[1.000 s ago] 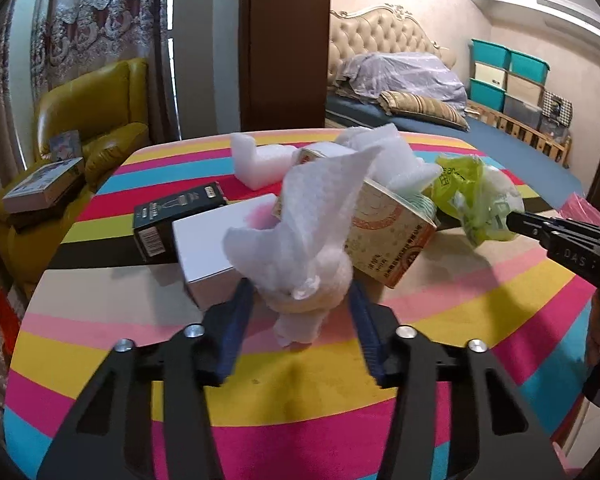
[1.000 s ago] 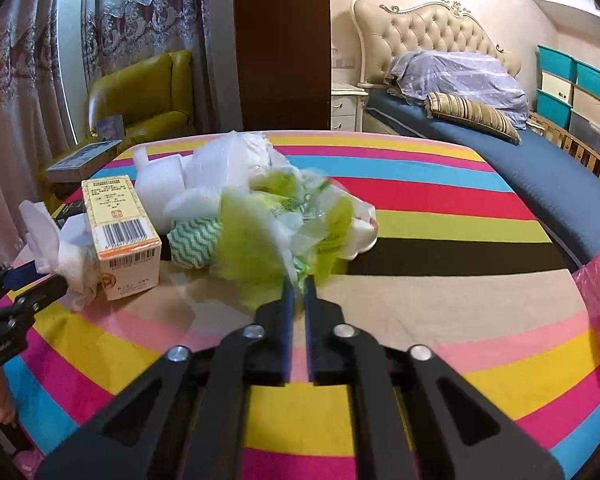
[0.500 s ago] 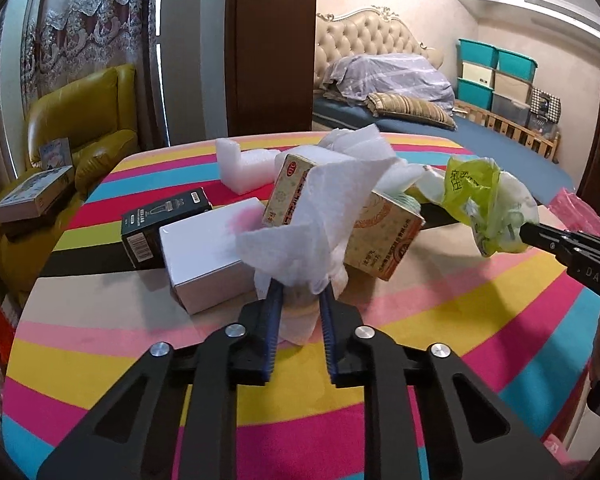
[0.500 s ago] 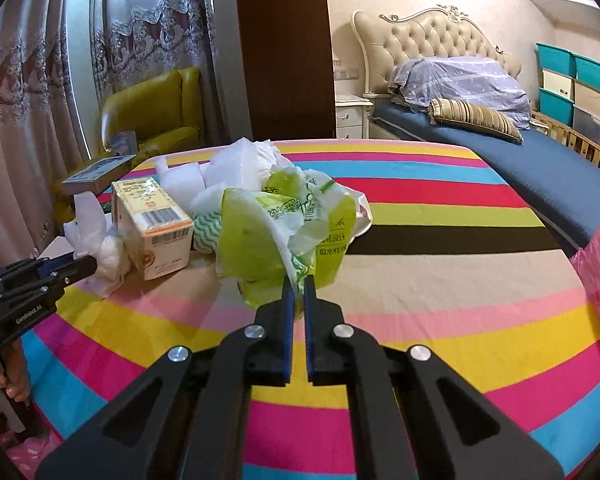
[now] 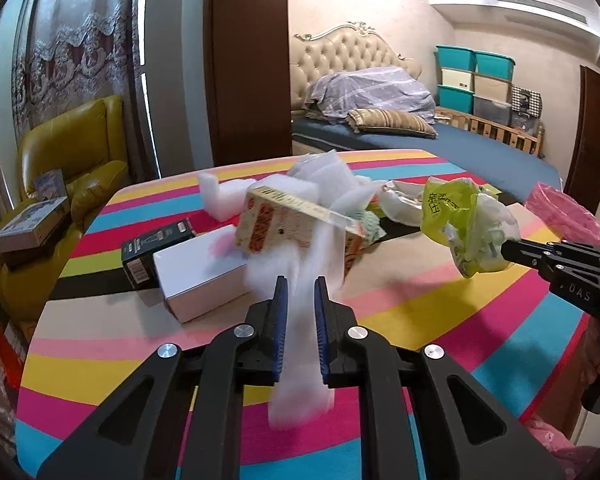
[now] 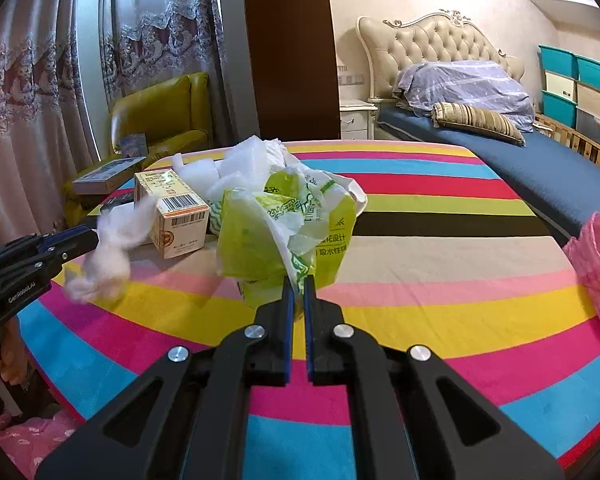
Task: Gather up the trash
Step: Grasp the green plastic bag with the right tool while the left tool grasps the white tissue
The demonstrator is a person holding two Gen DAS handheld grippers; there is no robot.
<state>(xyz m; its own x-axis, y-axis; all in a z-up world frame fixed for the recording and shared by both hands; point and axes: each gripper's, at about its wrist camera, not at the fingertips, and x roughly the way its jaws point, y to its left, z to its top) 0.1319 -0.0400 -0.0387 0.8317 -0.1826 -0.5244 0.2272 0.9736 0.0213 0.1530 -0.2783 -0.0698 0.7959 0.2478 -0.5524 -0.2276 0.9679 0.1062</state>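
Note:
My left gripper point(image 5: 300, 284) is shut on a crumpled white tissue point(image 5: 300, 320) and holds it above the striped table; it also shows at the left of the right wrist view point(image 6: 96, 236), with the tissue point(image 6: 108, 252) hanging from it. My right gripper point(image 6: 296, 284) is shut on a yellow-green plastic bag point(image 6: 276, 236) lifted off the table; the bag point(image 5: 464, 224) and gripper point(image 5: 504, 248) show at the right of the left wrist view. A pink trash bag point(image 5: 564, 216) stands at the table's right edge point(image 6: 596, 256).
On the striped round table point(image 6: 420, 320) lie a tan carton point(image 5: 292, 224), a white box point(image 5: 204, 276), a black box point(image 5: 156, 244), white foam pieces point(image 5: 224, 200) and a white bag point(image 5: 400, 204). A yellow armchair point(image 5: 68, 152) and a bed point(image 5: 420, 140) stand behind.
My left gripper closed on the tissue and lifted it from the table. My right gripper raised the green bag higher, away from the pile.

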